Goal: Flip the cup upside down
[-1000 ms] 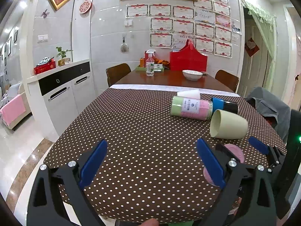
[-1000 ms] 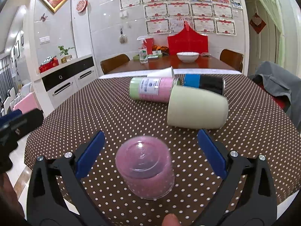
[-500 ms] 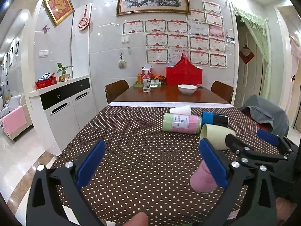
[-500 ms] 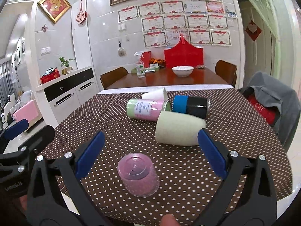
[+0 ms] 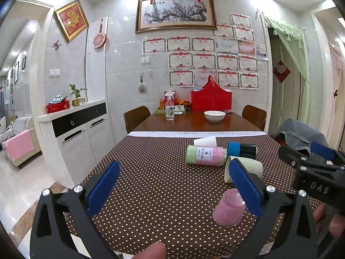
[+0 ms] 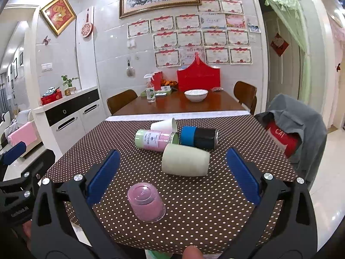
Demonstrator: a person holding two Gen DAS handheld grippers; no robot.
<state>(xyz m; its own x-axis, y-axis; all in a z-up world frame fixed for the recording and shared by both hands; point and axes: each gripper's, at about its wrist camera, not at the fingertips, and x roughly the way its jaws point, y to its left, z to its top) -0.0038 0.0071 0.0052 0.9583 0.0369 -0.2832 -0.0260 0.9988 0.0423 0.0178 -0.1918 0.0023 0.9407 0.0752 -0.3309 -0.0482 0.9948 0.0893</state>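
Observation:
A pink plastic cup (image 6: 146,202) stands upside down, base up, on the brown dotted tablecloth (image 6: 194,205) near the front edge. It also shows in the left wrist view (image 5: 228,211), partly behind my left gripper's right finger. My right gripper (image 6: 172,179) is open and empty, held back above and behind the cup, not touching it. My left gripper (image 5: 172,185) is open and empty, left of the cup. The right gripper's body shows at the right of the left wrist view (image 5: 312,168).
Farther back several cups lie on their sides: a cream cup (image 6: 185,163), a green-and-pink cup (image 6: 155,140), a blue-and-black cup (image 6: 198,138) and a white paper cup (image 6: 163,125). A chair with a grey jacket (image 6: 297,127) stands at the right. A white bowl (image 6: 196,95) sits on the far wooden table.
Both grippers have pulled back and risen from the table. The pink cup stays upside down where it stood and now looks smaller and farther away.

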